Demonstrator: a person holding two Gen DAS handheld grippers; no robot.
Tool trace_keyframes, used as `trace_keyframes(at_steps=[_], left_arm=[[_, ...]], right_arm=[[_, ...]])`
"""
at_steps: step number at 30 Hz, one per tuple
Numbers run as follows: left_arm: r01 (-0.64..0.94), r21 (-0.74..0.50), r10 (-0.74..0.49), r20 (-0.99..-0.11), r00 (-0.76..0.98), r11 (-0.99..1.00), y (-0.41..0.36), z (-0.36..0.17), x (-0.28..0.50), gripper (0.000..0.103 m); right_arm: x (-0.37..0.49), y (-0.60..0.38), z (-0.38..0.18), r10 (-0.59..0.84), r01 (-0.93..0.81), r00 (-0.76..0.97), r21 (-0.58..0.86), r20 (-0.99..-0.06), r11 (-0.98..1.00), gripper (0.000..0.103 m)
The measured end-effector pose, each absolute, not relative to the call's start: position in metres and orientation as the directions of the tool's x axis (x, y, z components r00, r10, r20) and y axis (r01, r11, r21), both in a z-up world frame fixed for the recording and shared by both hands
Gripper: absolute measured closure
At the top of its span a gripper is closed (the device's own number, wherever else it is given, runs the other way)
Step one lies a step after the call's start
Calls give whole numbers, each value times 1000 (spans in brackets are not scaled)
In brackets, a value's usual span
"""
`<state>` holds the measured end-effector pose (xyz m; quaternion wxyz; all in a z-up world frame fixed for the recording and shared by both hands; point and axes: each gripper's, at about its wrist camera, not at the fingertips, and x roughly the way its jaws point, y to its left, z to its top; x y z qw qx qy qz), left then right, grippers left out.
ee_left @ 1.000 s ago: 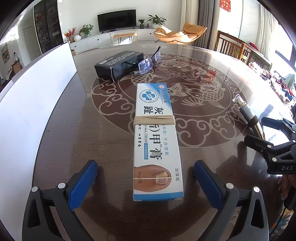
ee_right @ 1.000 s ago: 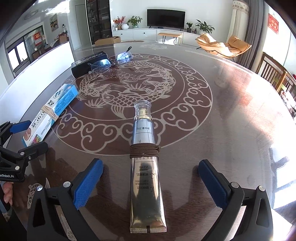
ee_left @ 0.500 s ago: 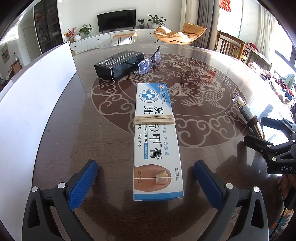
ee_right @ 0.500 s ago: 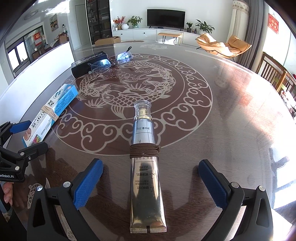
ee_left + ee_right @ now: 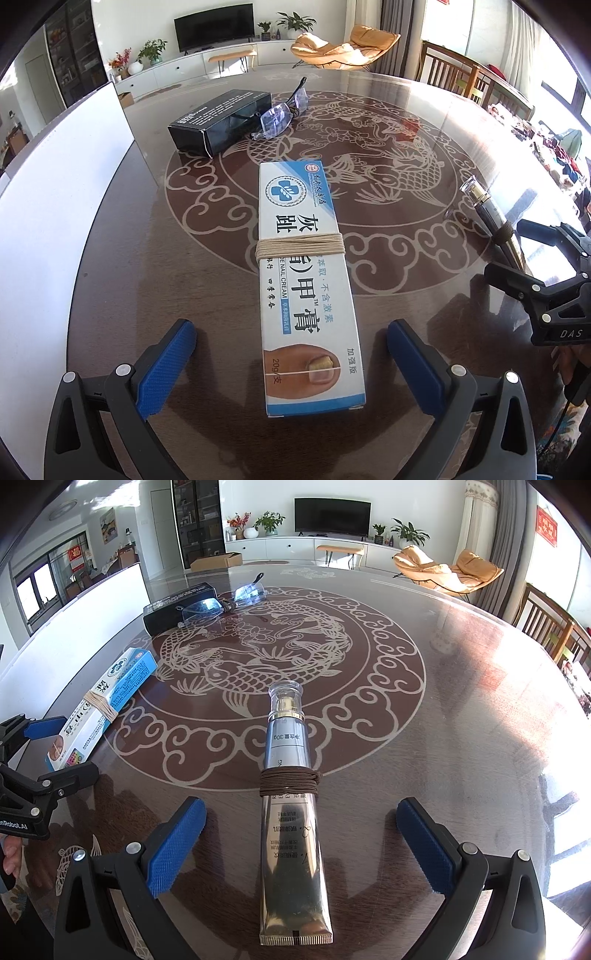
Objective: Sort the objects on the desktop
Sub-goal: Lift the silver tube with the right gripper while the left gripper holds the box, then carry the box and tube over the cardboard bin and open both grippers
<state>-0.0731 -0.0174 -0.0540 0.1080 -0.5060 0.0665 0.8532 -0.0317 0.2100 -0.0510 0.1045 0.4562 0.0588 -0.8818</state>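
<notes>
On the glossy carved counter point(image 5: 461, 155), both grippers' jaws gape, the left gripper point(image 5: 291, 354) straddling the nail-cream box point(image 5: 306, 280), the right gripper point(image 5: 301, 834) the silver tube point(image 5: 290, 812); closing comes next

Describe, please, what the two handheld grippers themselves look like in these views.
Both are black plastic frames with silver screws and two fingers tipped by blue, knurled pads. The left gripper shows white lettering ending "nRobot.AI" on its side in the right wrist view; the right gripper reads "DAS" in the left wrist view, with a thin black cable hanging beneath it.
</notes>
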Motion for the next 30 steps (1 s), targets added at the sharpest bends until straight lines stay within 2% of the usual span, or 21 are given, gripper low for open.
trace_keyframes(at_steps=[4,5,6,7,8,9,10,14,18,25,30], left_arm=[[-286,17,108,-902,-417,-958,-5,-51,-93,0],[-285,23,102,-904,-415,-958,-2,-50,-97,0],[-285,27,97,-906,-412,-958,0,-49,-99,0],[-291,25,102,-905,-413,-956,2,-47,-100,7],[-299,7,125,-899,-419,-954,3,-43,-100,33],[-297,14,122,-893,-433,-955,4,-38,-100,49],[-293,23,112,-893,-436,-956,4,-34,-100,59],[-300,31,124,-866,-484,-954,-2,-18,-85,60],[-270,-39,188,-811,-553,-962,-22,7,-62,60],[-218,-135,252,-654,-713,-967,-81,72,-20,60],[-175,-180,247,-553,-796,-968,-138,129,10,60]], right_arm=[[-55,204,-48,-142,288,-467,2,-873,-958,0],[-61,202,-46,-153,299,-434,19,-888,-954,2],[-66,199,-43,-163,310,-411,31,-897,-950,11],[-70,196,-41,-154,318,-394,23,-906,-948,23],[-72,194,-39,-124,321,-385,-7,-915,-947,32],[-73,192,-37,-126,330,-376,-6,-918,-944,53],[-73,191,-34,-115,330,-373,-16,-921,-944,73],[-59,195,-29,-102,325,-373,-27,-922,-945,73],[-44,197,-7,-125,332,-420,-24,-899,-943,73],[-25,162,55,-203,409,-528,-37,-825,-912,73],[-18,113,108,-320,484,-579,0,-750,-875,73]])
